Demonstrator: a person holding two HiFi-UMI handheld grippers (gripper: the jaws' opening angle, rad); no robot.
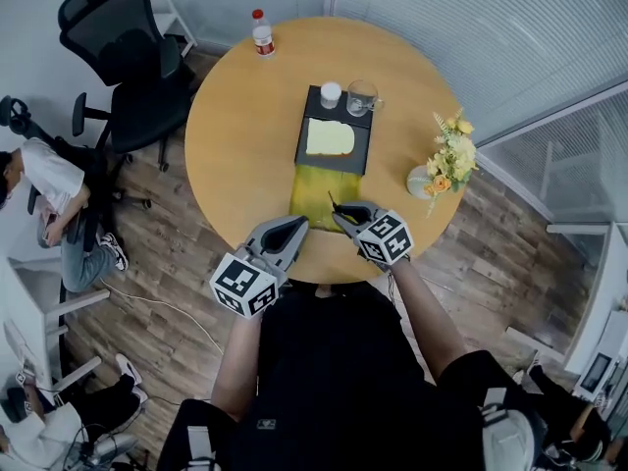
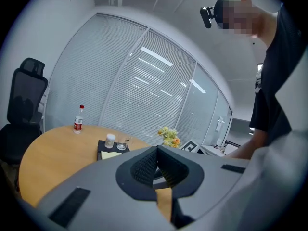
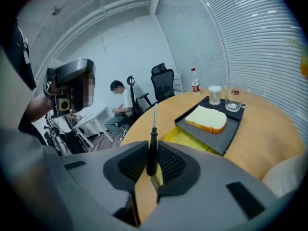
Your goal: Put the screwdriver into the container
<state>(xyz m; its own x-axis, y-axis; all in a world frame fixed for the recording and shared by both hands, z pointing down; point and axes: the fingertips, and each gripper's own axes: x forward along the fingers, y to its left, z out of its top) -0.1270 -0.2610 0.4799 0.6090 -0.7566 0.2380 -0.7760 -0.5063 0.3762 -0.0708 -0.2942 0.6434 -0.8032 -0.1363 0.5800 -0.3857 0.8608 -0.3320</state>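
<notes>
A screwdriver (image 3: 153,146) with a black handle stands upright between the jaws of my right gripper (image 3: 151,152), its thin metal shaft pointing up. The right gripper (image 1: 340,215) is shut on the screwdriver (image 1: 333,207), just at the near end of the yellow container (image 1: 322,192). That open, shallow container (image 3: 188,139) lies on the round wooden table directly in front of a black tray. My left gripper (image 1: 298,224) hovers at the table's near edge, left of the container. In its own view the left gripper (image 2: 156,151) has its pads together with nothing between them.
The black tray (image 1: 310,107) holds a slice of bread (image 1: 330,137), a white cup (image 1: 331,94) and a glass (image 1: 361,97). A vase of flowers (image 1: 447,161) stands at the right, a bottle (image 1: 262,33) at the far edge. An office chair (image 1: 123,57) and a seated person (image 1: 49,189) are at the left.
</notes>
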